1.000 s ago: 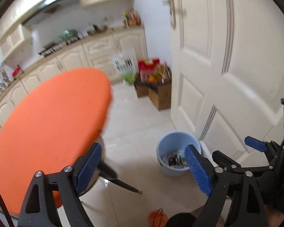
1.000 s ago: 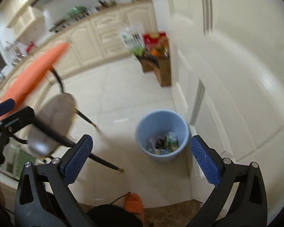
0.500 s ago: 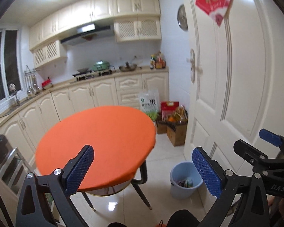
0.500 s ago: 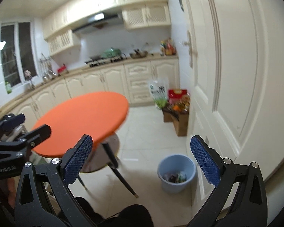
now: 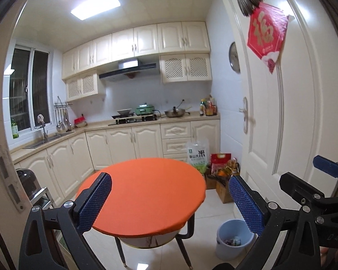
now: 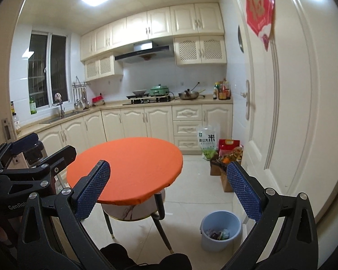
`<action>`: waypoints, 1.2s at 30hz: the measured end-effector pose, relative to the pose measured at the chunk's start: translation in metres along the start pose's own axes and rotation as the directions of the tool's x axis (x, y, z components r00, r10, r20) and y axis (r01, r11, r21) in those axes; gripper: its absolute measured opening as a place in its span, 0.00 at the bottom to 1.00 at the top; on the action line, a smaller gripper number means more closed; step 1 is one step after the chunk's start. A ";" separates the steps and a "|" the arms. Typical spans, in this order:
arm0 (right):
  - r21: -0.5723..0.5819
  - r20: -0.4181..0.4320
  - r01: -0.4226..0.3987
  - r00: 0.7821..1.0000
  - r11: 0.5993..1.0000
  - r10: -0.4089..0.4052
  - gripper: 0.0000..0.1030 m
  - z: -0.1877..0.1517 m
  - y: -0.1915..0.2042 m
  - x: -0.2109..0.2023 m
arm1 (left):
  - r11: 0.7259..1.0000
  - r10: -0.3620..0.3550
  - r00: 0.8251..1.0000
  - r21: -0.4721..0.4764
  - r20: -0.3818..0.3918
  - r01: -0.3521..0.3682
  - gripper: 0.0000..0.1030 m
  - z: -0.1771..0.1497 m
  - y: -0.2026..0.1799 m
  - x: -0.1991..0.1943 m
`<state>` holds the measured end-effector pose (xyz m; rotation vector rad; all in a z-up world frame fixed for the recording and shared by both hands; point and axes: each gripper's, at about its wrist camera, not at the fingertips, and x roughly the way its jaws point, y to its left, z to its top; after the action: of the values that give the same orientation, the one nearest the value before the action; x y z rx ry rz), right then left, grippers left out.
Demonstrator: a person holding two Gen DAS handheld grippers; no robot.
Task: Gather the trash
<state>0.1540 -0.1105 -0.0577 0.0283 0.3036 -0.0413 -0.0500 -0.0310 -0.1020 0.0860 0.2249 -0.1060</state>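
A light blue bin (image 5: 227, 252) stands on the floor by the white door, with mixed wrappers (image 5: 233, 241) inside. In the right wrist view the bin (image 6: 214, 245) sits low right, its trash (image 6: 218, 234) visible. My left gripper (image 5: 170, 202) is open, its blue pads wide apart with nothing between them, and it points level over the round orange table (image 5: 146, 198). My right gripper (image 6: 167, 190) is also open and holds nothing, facing the same table (image 6: 126, 166). Each gripper shows at the edge of the other's view.
A white door (image 6: 293, 112) fills the right side. Cardboard boxes of groceries (image 6: 225, 164) and a rice bag (image 6: 206, 141) stand beyond the bin. Cream cabinets (image 6: 133, 123), a stove and a sink line the far walls. A door frame (image 5: 2, 180) is close on the left.
Both grippers have risen and pulled back from above the bin, tilting up from the floor to a level view of the whole kitchen. Both stay open with nothing in them.
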 end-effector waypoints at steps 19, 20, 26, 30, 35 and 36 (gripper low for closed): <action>-0.004 0.041 -0.009 0.999 1.000 0.010 1.00 -0.002 -0.012 -0.009 | 0.999 0.028 0.999 -0.018 0.021 -0.028 0.99 0.010 0.008 0.015; -0.007 0.047 -0.005 0.999 1.000 0.005 1.00 -0.003 -0.012 -0.009 | 0.999 0.033 0.999 -0.017 0.025 -0.032 0.99 0.010 0.008 0.015; -0.009 0.061 -0.003 0.998 1.000 0.004 1.00 -0.004 -0.015 -0.011 | 0.999 0.028 0.999 -0.020 0.042 -0.027 0.99 0.008 0.012 0.015; -0.009 0.063 -0.004 0.998 1.000 0.005 1.00 -0.005 -0.016 -0.011 | 0.999 0.028 0.999 -0.018 0.045 -0.028 0.99 0.006 0.014 0.015; -0.007 0.061 -0.005 0.998 1.000 0.006 1.00 -0.006 -0.016 -0.011 | 0.999 0.026 0.999 -0.019 0.044 -0.025 0.99 -0.001 0.019 0.017; -0.006 0.060 -0.006 0.998 1.000 0.007 1.00 -0.005 -0.016 -0.011 | 1.000 0.025 0.999 -0.021 0.045 -0.024 0.99 0.000 0.020 0.018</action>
<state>0.1410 -0.1261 -0.0599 0.0222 0.2436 -0.0348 -0.0305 -0.0128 -0.1048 0.0662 0.1793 -0.0816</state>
